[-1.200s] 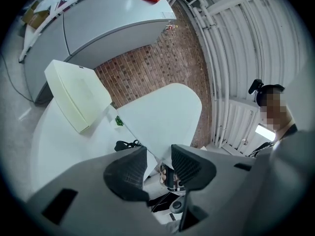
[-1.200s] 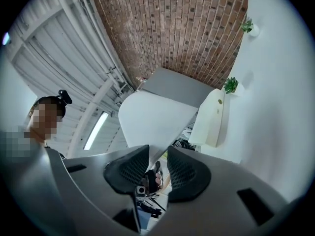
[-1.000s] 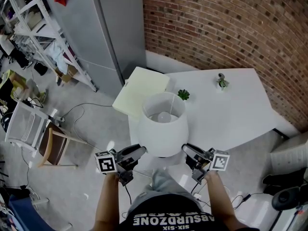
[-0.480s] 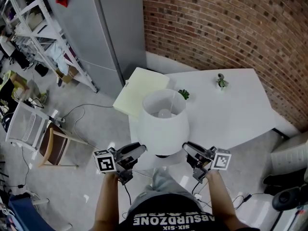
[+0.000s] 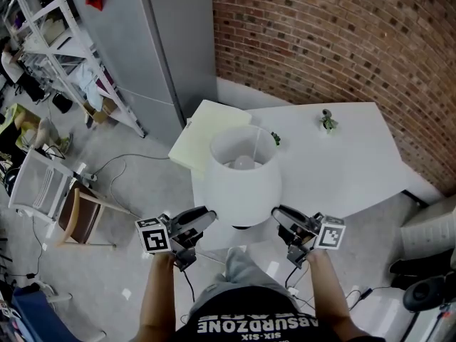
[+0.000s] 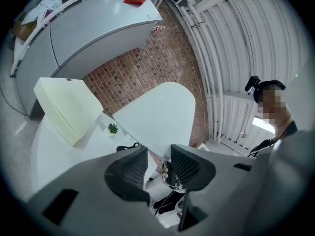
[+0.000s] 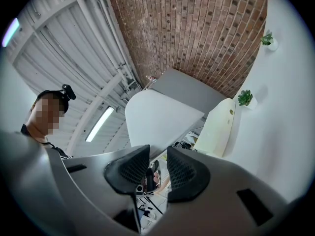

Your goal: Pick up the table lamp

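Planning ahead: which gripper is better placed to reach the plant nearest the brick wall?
Probably right. The right gripper holds the table lamp nearer that plant; the left gripper has the lamp in its way.

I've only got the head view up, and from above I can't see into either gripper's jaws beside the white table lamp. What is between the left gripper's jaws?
Observer: In the left gripper view, the left gripper has its jaws closed on the white table lamp, apparently at the shade's lower rim, which runs into the gap between them.
Operator: And the right gripper?
Observer: Same picture in its own view: the right gripper has the shade's rim in its gap.
Operator: Anything hidden behind the shade?
Observer: A black cable lies on the white table, just this side of the small green plant.
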